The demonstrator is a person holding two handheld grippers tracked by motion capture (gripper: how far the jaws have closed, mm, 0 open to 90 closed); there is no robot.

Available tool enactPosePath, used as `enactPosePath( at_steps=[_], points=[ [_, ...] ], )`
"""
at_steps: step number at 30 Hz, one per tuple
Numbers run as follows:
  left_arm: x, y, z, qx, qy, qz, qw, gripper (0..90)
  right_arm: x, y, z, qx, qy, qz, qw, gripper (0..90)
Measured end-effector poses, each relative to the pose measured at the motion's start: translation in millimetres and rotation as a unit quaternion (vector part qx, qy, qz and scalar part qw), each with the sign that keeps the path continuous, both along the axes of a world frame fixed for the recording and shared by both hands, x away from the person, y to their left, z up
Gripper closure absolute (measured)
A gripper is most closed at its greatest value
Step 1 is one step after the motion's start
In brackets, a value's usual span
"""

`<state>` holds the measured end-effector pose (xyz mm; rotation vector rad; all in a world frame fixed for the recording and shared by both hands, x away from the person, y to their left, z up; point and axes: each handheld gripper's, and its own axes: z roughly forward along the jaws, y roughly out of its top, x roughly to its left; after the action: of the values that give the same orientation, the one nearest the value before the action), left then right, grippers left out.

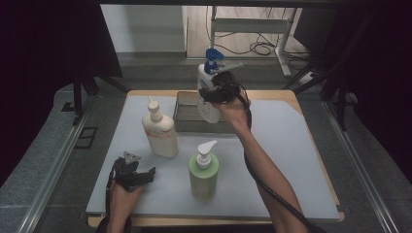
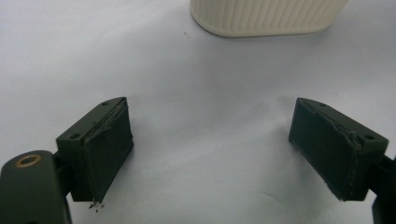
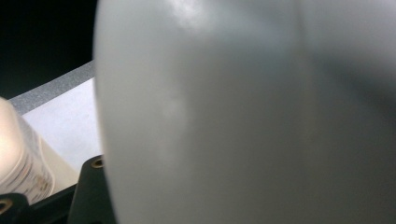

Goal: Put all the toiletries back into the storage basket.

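A white pump bottle (image 1: 206,77) with a blue head is at the back of the table, and its lower end sits within the outline of a grey bin (image 1: 187,116). My right gripper (image 1: 214,94) is shut on its body from the right side. In the right gripper view the white bottle (image 3: 243,112) presses close against the camera, with one black finger (image 3: 91,196) beside it at the lower left. My left gripper (image 1: 143,174) rests low at the front left of the table. Its jaws stand open with nothing between them (image 2: 210,154) over bare mat.
A cream bottle (image 1: 159,133) stands at left centre; its ribbed base (image 2: 266,16) is just ahead of my left jaws. A green pump bottle (image 1: 204,172) stands at front centre. The light mat (image 1: 291,160) covers the tabletop. Dark curtains hang at both sides.
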<state>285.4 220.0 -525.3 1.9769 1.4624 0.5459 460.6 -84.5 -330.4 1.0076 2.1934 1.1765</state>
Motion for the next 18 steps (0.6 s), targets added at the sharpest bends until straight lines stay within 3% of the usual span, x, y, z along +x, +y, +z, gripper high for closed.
enactPosePath(
  at_steps=[18],
  points=[
    [0.2, -0.1, 0.0, -0.001, 0.001, 0.000, 1.0000, 12.7, 31.2, 26.8, -14.6, 0.001, 0.002, -0.013, 0.9999, 37.3]
  ],
)
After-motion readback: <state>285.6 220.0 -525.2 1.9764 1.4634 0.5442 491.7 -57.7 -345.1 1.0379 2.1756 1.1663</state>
